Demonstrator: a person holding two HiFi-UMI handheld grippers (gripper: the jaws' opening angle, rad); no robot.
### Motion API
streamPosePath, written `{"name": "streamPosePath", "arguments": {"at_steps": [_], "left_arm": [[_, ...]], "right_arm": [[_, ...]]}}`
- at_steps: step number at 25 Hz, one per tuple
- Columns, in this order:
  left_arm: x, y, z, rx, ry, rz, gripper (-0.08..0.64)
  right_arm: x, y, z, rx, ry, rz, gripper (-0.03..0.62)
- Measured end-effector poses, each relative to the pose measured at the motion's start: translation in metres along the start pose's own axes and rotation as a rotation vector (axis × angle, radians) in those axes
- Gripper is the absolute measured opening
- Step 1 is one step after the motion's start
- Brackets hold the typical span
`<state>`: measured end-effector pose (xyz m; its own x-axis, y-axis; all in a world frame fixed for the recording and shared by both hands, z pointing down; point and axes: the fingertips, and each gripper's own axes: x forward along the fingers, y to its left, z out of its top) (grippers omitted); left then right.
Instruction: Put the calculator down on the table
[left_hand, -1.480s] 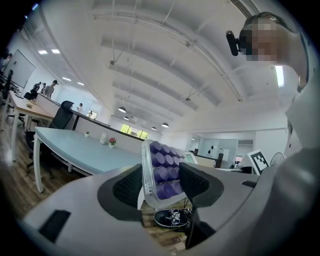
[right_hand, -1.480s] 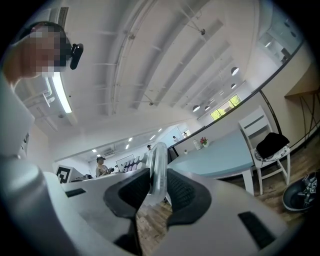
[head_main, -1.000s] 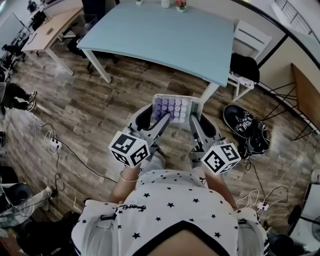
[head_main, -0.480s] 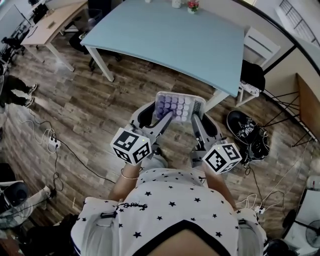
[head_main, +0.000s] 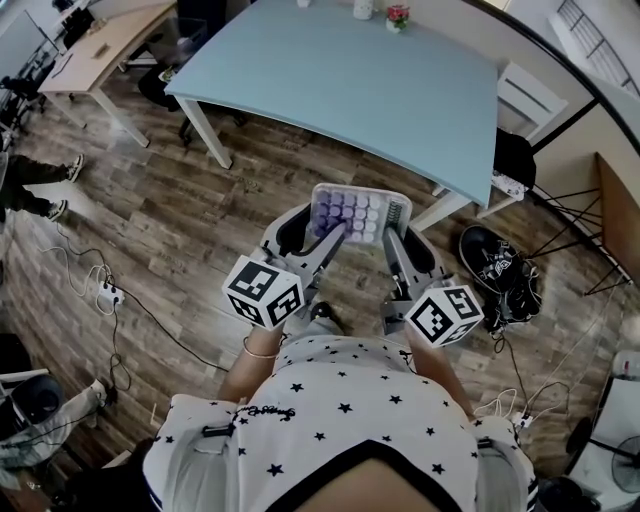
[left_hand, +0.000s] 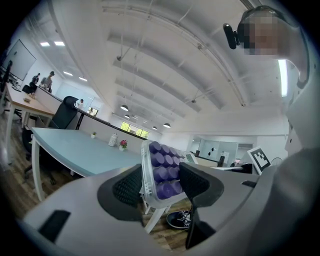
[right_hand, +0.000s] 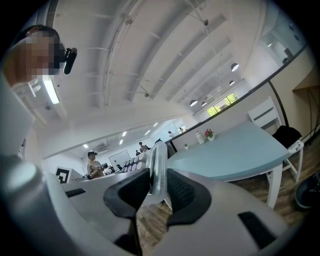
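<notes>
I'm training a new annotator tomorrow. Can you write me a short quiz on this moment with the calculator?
1. True or false: the calculator already lies on the table.
2. Left gripper and right gripper: which clamps the calculator? A left only; B right only; C both.
3. What colour are the calculator's keys?
Key: 1 false, it is held above the wooden floor, short of the table; 2 C; 3 purple.
</notes>
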<state>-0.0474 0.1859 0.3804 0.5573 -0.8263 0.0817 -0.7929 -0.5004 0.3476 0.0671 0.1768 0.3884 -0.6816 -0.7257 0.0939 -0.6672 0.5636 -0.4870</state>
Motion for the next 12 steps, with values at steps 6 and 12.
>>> {"name": "streamPosePath", "arguments": {"at_steps": [6,12], "left_arm": [[-0.005,0.016,0.003,-0.005,0.000,-0.002,0.242],[-0.012,0.031,0.004,-0.023,-0.010,0.018,0.242]], "right_arm": [[0.015,0.008,-0.005,0.000,0.006,-0.004,0.104],[0.029,0.015,-0.009,-0.010,0.026,0.008,0.104]]}}
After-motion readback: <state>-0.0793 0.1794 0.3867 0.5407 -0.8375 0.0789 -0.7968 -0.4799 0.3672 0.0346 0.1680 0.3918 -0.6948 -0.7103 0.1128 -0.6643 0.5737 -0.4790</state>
